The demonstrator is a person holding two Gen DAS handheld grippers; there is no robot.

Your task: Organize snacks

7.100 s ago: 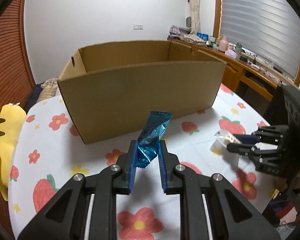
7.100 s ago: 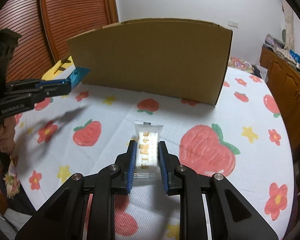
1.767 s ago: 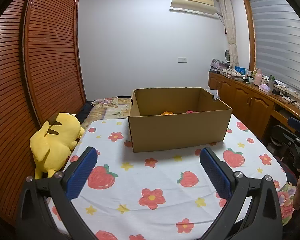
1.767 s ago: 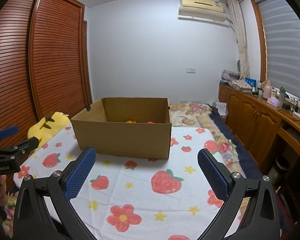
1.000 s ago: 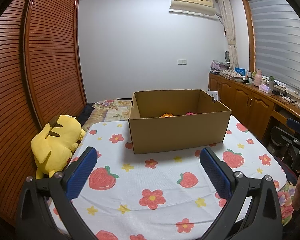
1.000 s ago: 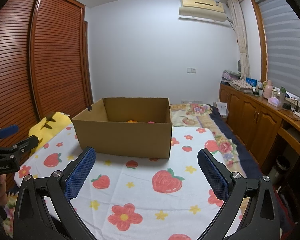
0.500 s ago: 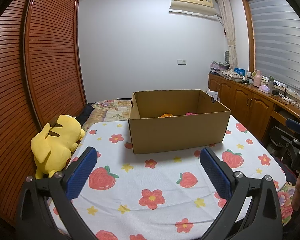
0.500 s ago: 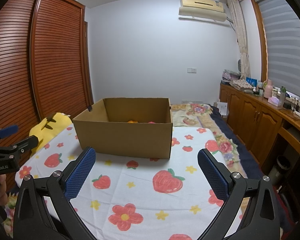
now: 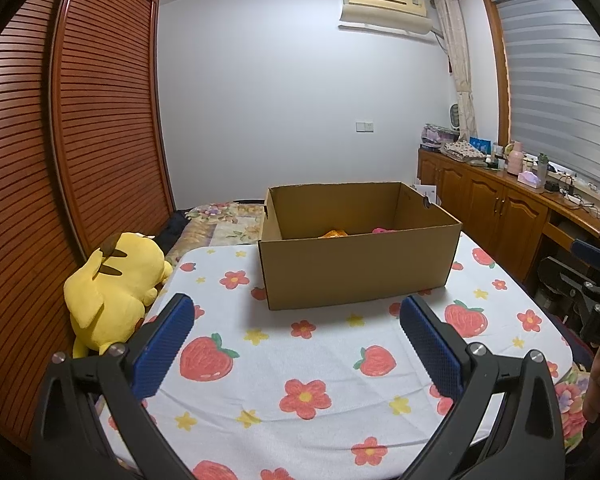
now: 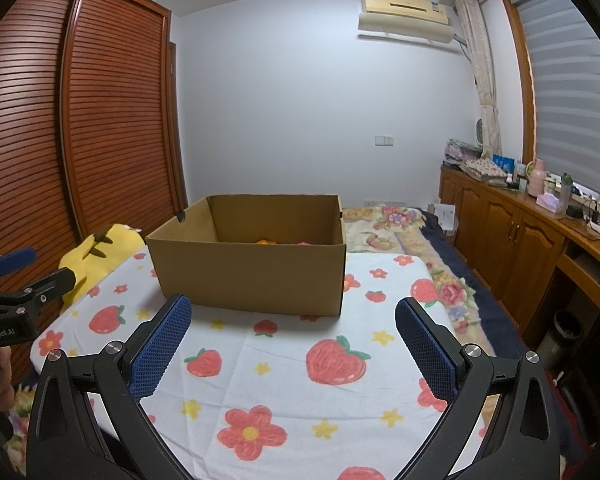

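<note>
An open cardboard box [image 9: 356, 268] [image 10: 252, 276] stands on the far half of the table. Inside it an orange snack [image 9: 333, 234] [image 10: 266, 241] and a pink snack [image 9: 383, 231] [image 10: 304, 243] peek over the near wall; the rest of the inside is hidden. My left gripper [image 9: 298, 344] is wide open and empty, held back above the table's near edge. My right gripper [image 10: 292, 344] is also wide open and empty, equally far back. Each gripper shows at the edge of the other's view: the right gripper [image 9: 592, 276] and the left gripper [image 10: 20, 280].
The table wears a white cloth with strawberries and flowers [image 9: 300, 360] [image 10: 300, 372]. A yellow plush toy [image 9: 116, 284] [image 10: 96, 248] lies at its left edge. A slatted wooden wardrobe [image 9: 60, 160] stands left; a wooden counter with bottles [image 9: 512, 200] runs along the right wall.
Seven seconds ago the left gripper held a blue wrapper and the right a white one near the box. Both are now empty and pulled back. Over the last second nothing has moved.
</note>
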